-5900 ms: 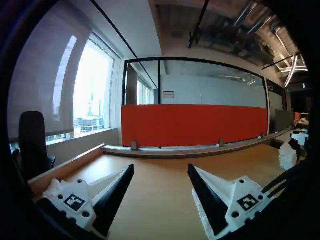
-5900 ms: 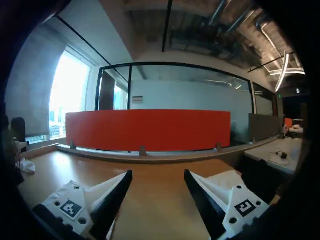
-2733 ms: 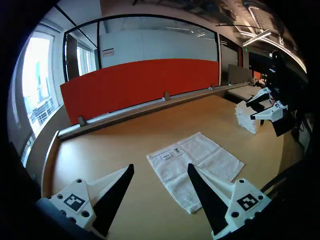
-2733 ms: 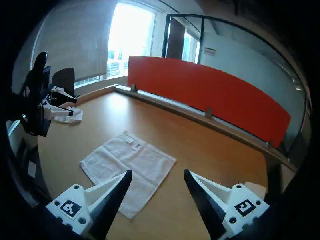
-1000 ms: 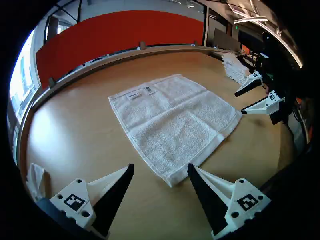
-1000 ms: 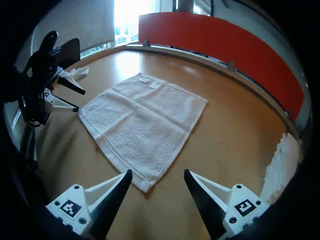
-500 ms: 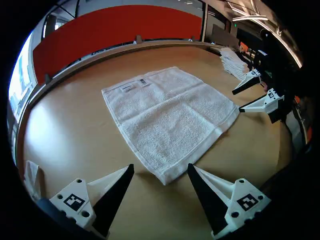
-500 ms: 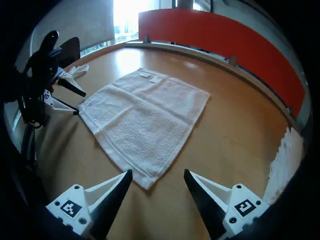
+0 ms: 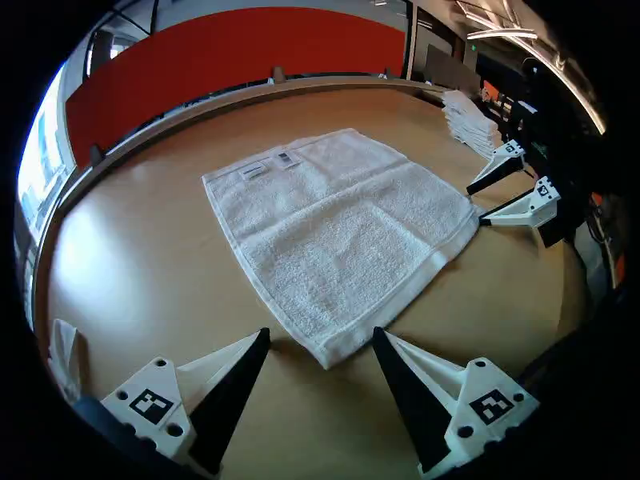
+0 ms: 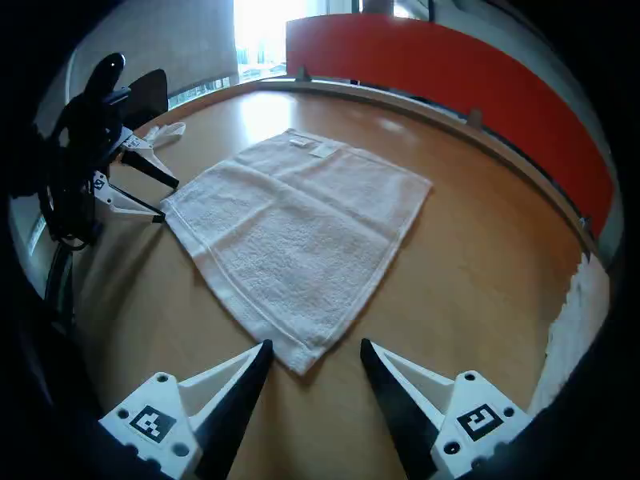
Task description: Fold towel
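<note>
Towel (image 9: 344, 224) spread flat, unfolded, on counter (image 9: 136, 256). Left tool (image 9: 320, 352) gaping wide, empty, flanking towel corner at 6 o'clock. Right tool (image 10: 314, 346) equally agape, empty, flanking neighbouring corner. Likely staged for two-corner pinch and fold.

The left gripper view looks down from low over one corner of the towel (image 9: 336, 216), facing across the table (image 9: 144, 264) toward the orange partition (image 9: 240, 56). The right gripper view sits as close over the neighbouring corner, angled toward the window (image 10: 264, 20). Both take in the whole towel, and each catches its opposite: the right gripper (image 9: 474, 207), the left gripper (image 10: 170, 202).
</note>
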